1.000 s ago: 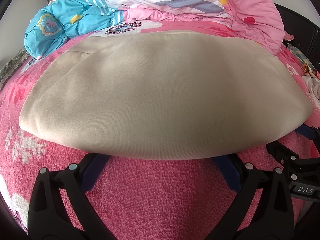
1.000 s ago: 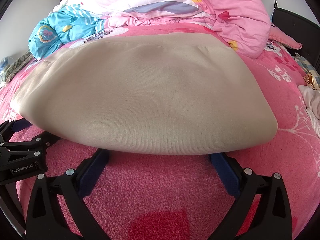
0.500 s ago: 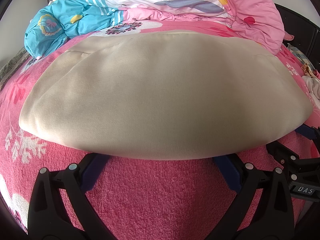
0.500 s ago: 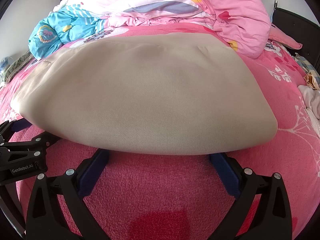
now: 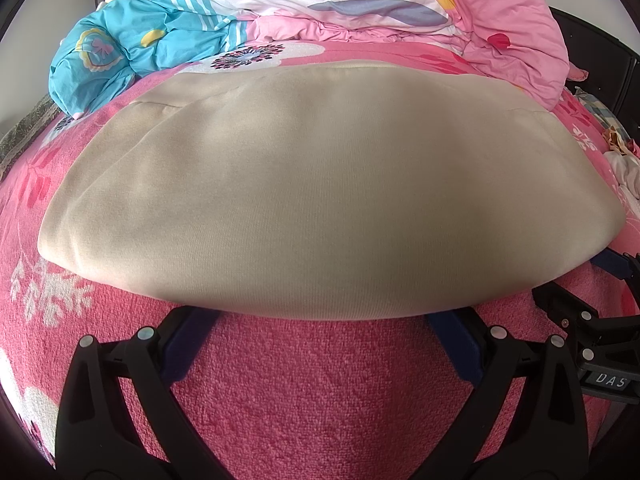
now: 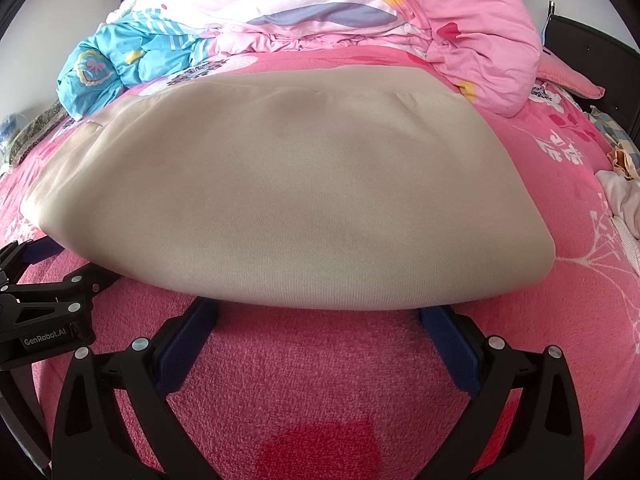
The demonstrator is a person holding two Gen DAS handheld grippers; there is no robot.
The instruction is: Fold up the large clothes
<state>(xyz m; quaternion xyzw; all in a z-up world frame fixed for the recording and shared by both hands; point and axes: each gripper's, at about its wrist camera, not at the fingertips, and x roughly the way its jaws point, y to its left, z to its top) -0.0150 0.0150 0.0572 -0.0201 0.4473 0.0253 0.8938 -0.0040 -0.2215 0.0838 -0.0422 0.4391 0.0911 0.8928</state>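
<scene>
A beige garment lies folded flat on the pink fleece blanket; the right wrist view shows the same garment with its near edge rounded. My left gripper is open, its blue fingertips just under the garment's near edge, left of middle. My right gripper is also open, with its blue fingertips tucked under the same edge further right. Each view catches the other gripper at its side: the right gripper and the left gripper.
A bunched pink duvet and a blue patterned quilt are piled behind the garment. A black headboard stands at the far right. White clothing lies at the bed's right edge.
</scene>
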